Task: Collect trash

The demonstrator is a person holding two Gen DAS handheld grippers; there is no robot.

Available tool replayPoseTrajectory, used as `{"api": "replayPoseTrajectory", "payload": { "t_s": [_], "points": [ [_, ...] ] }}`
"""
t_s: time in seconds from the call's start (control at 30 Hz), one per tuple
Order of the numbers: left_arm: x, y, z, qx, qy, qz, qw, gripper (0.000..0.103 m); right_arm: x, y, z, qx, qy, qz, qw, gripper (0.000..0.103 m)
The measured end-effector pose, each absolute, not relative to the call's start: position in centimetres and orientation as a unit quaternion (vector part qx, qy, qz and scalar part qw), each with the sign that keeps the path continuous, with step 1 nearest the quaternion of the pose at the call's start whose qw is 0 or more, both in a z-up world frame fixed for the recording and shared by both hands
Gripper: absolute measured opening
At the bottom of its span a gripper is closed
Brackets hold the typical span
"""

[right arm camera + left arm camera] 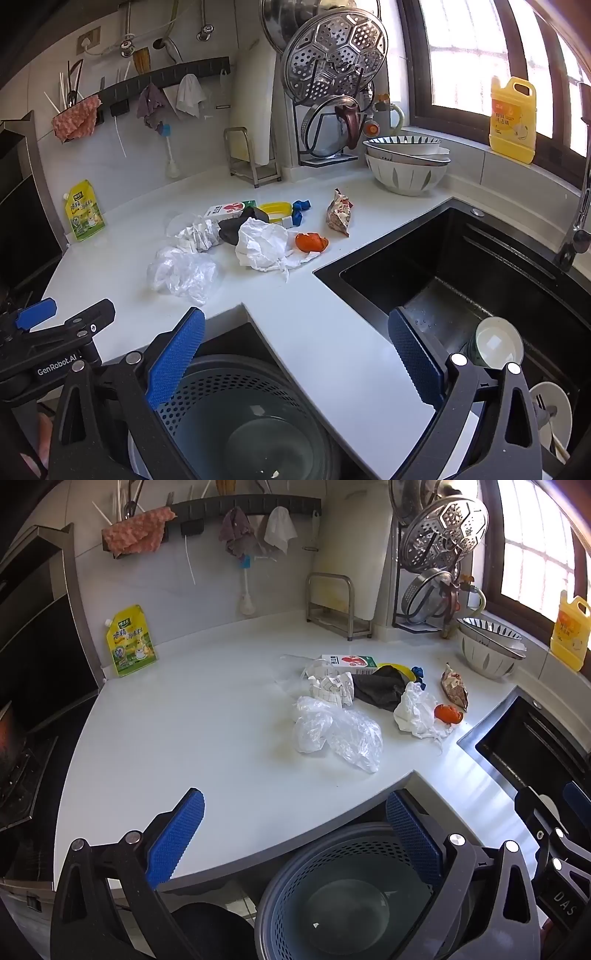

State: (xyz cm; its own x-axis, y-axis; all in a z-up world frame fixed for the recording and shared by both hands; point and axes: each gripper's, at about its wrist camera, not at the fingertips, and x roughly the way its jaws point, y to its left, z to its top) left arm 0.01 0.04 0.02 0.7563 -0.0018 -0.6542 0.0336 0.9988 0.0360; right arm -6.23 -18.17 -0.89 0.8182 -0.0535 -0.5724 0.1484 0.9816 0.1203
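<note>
White counter [184, 716], trash pile [373, 698] (items overlapping), bin [295, 867] rim cropped

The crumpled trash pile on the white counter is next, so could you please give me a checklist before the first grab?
1. Left claw open, nothing in it: ok.
2. Right claw open, nothing in it: ok.
3. Grey perforated round bin below the counter edge, mouth uncovered: ok.
4. Crumpled clear plastic bag nearest the edge, nothing lying on it: ok.
5. Crumpled white paper overlaps the dark cloth: not ok for a clean single pick.
6. Small torn orange piece, what it is: cannot tell.
</note>
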Motion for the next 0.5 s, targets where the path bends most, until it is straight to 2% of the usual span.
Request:
{"api": "replayPoseTrajectory", "payload": {
  "t_s": [0.5],
  "points": [
    [-0.39, 0.60, 0.39, 0.021, 0.346, -0.002, 0.938, 0.097, -6.42, -18.03, -0.17, 0.077, 0.291, -0.054, 0.952, 0.095]
  ]
}}
